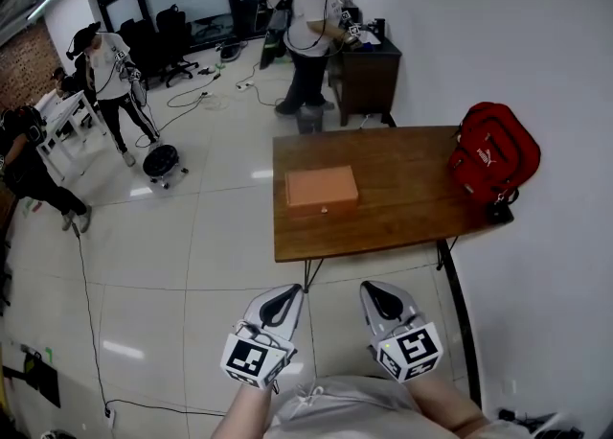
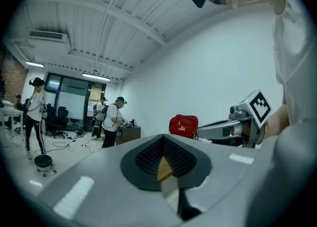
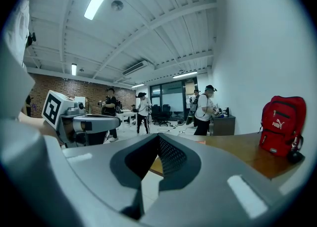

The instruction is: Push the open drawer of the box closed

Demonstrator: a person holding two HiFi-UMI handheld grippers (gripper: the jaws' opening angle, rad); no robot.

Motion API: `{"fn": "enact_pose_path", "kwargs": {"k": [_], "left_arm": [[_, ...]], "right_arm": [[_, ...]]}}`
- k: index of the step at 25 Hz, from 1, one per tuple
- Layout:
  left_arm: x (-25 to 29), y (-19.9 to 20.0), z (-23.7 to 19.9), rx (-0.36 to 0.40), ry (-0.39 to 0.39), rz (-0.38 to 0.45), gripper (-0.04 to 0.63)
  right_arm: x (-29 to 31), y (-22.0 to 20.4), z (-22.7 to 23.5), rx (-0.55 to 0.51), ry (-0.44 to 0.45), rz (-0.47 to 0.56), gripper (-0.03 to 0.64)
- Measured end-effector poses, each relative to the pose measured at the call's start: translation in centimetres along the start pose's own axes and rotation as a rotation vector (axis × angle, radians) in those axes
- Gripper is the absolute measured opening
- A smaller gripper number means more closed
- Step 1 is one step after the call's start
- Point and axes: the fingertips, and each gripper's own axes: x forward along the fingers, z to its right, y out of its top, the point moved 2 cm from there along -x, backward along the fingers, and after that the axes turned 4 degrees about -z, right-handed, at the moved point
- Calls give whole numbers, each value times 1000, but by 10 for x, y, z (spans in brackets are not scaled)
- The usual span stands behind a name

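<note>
A flat orange-brown box lies on the wooden table, near its left front corner. Its drawer front, with a small knob, faces me and seems to stick out slightly. Both grippers are held low by my body, well short of the table. My left gripper is shut with nothing in it. My right gripper is also shut and holds nothing. Each gripper view shows the other gripper beside it.
A red backpack leans on the white wall at the table's right end. A dark cabinet stands behind the table, with a person at it. More people, chairs, floor cables and a round black stool are at the left.
</note>
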Motion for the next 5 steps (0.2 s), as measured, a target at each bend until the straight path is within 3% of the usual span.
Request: {"fn": "enact_pose_path", "kwargs": {"k": [5], "left_arm": [[1, -6, 2, -13, 3, -31, 6]], "right_arm": [[-4, -1, 1, -37, -10, -3, 2]]}}
